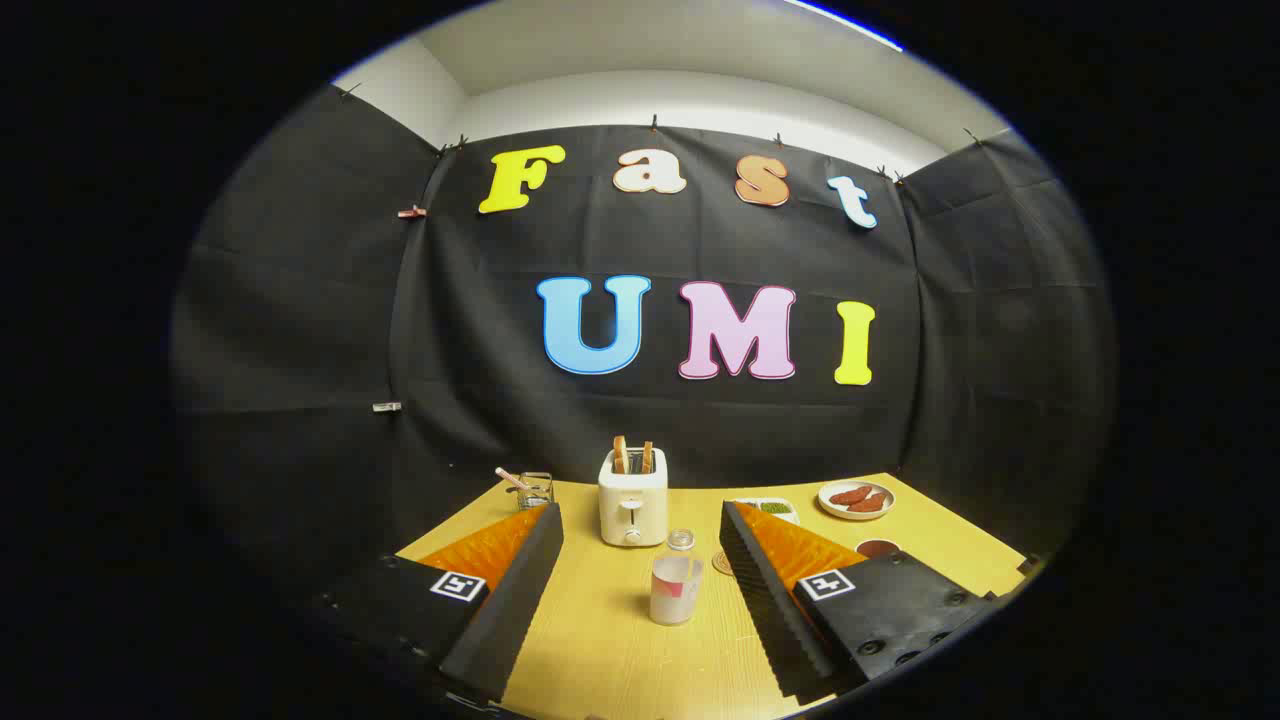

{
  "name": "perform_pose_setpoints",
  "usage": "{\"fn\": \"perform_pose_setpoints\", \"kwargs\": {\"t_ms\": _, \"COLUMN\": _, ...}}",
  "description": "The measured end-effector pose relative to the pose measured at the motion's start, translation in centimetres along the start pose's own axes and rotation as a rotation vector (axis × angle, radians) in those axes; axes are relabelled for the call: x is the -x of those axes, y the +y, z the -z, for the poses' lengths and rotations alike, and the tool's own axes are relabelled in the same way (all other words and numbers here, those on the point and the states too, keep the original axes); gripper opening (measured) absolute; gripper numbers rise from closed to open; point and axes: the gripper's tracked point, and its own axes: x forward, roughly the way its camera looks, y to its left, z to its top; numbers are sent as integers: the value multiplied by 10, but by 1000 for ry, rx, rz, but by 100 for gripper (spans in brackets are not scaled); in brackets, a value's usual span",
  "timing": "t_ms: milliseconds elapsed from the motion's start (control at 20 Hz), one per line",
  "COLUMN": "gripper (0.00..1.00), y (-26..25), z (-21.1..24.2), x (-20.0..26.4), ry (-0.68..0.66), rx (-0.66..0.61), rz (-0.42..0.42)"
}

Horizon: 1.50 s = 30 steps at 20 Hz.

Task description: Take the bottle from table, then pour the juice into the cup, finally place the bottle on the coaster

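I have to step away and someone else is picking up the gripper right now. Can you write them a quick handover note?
Gripper: open, holding nothing, fingers spread either side of the bottle.
Bottle: upright on the table, between the fingers, just ahead of the toaster.
Coaster: beside the bottle, partly hidden by a finger.
Cup: beyond that finger.
Done: nothing.
Left: grasp, pour, set bottle on coaster.

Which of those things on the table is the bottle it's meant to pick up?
Find the white toaster with bread sticking up at the back of the yellow table. Just in front of it, a little toward the plate side, stands the bottle, between the open claw fingers. It's the only clear, capped container with pale liquid.
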Motion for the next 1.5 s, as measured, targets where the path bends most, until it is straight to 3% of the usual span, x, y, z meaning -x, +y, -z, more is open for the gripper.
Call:
{"fn": "perform_pose_setpoints", "kwargs": {"t_ms": 600, "gripper": 97, "y": -38, "z": 6, "x": -8, "ry": 22, "rx": 9, "rz": 43}}
{"fn": "perform_pose_setpoints", "kwargs": {"t_ms": 1500, "gripper": 97, "y": -36, "z": 33, "x": -18, "ry": 34, "rx": -36, "rz": 80}}
